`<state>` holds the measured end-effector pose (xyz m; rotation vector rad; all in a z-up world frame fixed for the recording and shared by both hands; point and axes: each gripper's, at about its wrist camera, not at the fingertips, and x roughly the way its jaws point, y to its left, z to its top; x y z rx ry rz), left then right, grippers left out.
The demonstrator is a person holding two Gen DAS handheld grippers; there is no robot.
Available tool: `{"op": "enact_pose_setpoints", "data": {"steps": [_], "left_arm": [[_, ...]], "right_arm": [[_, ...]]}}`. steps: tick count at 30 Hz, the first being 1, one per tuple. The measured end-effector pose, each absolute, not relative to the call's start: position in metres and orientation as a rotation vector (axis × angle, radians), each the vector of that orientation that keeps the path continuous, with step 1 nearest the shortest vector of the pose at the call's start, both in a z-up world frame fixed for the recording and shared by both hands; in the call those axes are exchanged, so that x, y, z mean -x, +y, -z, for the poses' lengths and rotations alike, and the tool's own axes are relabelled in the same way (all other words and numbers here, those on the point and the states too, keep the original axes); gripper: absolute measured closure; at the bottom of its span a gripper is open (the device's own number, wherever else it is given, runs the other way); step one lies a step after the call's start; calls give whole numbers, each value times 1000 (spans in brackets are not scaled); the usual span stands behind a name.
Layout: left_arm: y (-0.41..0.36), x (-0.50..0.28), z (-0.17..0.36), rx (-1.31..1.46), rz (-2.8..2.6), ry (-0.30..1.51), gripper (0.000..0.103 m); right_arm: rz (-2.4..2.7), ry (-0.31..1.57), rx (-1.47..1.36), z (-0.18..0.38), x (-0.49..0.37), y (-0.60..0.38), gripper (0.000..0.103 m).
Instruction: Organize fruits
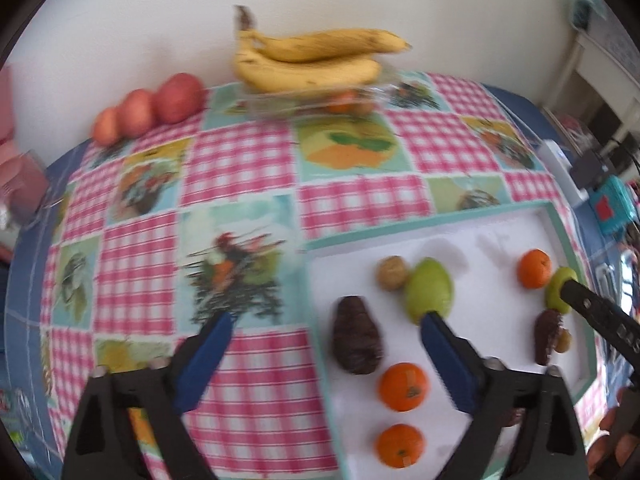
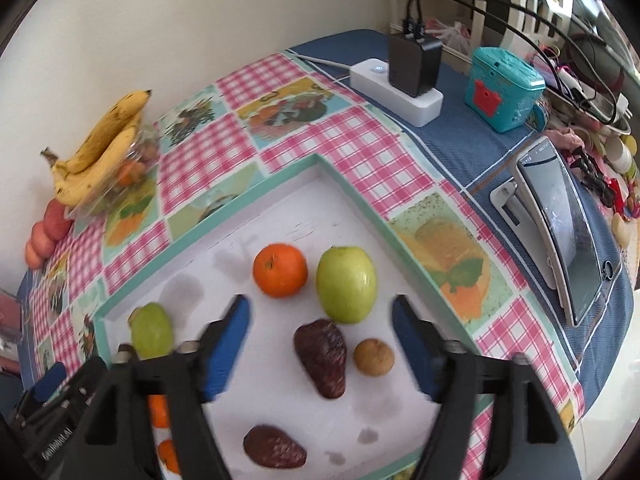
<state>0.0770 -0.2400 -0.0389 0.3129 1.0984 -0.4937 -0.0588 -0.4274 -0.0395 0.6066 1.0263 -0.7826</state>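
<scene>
Tray [image 1: 432,222]: three oranges [image 1: 403,386], two apples [image 2: 346,284], two avocados [image 2: 322,363].

A patchwork tablecloth [image 2: 352,148] of pink gingham squares and fruit prints covers the table, with a blue cloth [image 2: 472,148] showing beyond its edge toward 1 o'clock in the right wrist view. On that blue cloth, a white power strip [image 2: 400,88] carries a black adapter [image 2: 414,62] with dark cables rising from it, a teal toy box [image 2: 502,88] with a red patch stands just beside it toward 3 o'clock, and a tablet [image 2: 560,232] leans on a white stand nearer the 3 o'clock rim. A plain cream wall [image 1: 160,20] backs the table at 12 o'clock in the left wrist view, and something pink [image 1: 16,184], too blurred to identify, sits at 9 o'clock.
</scene>
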Motion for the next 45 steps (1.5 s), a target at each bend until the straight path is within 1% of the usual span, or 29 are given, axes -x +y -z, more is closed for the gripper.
{"op": "enact_pose_setpoints", "data": {"steps": [2, 5, 12, 21, 25, 30, 35, 45], "left_arm": [[-225, -78, 37, -294, 457, 1077, 0], [-205, -78, 37, -278, 413, 1069, 0], [-167, -63, 30, -261, 358, 1030, 0], [-115, -28, -1, -321, 185, 877, 0], [-93, -12, -1, -365, 80, 853, 0], [-72, -4, 3, -335, 95, 910, 0], [-67, 4, 9, -366, 91, 958, 0], [-66, -5, 24, -368, 98, 1043, 0]], "right_arm": [[767, 1031, -588, 39, 59, -419, 24], [747, 1041, -544, 38, 58, -401, 13], [676, 1047, -477, 36, 62, -361, 12], [598, 1073, -425, 34, 74, -306, 12], [564, 1071, -410, 32, 82, -285, 12], [532, 1074, -359, 32, 90, -263, 12], [507, 1076, -310, 32, 92, -246, 12], [510, 1079, -316, 33, 90, -247, 12]]}}
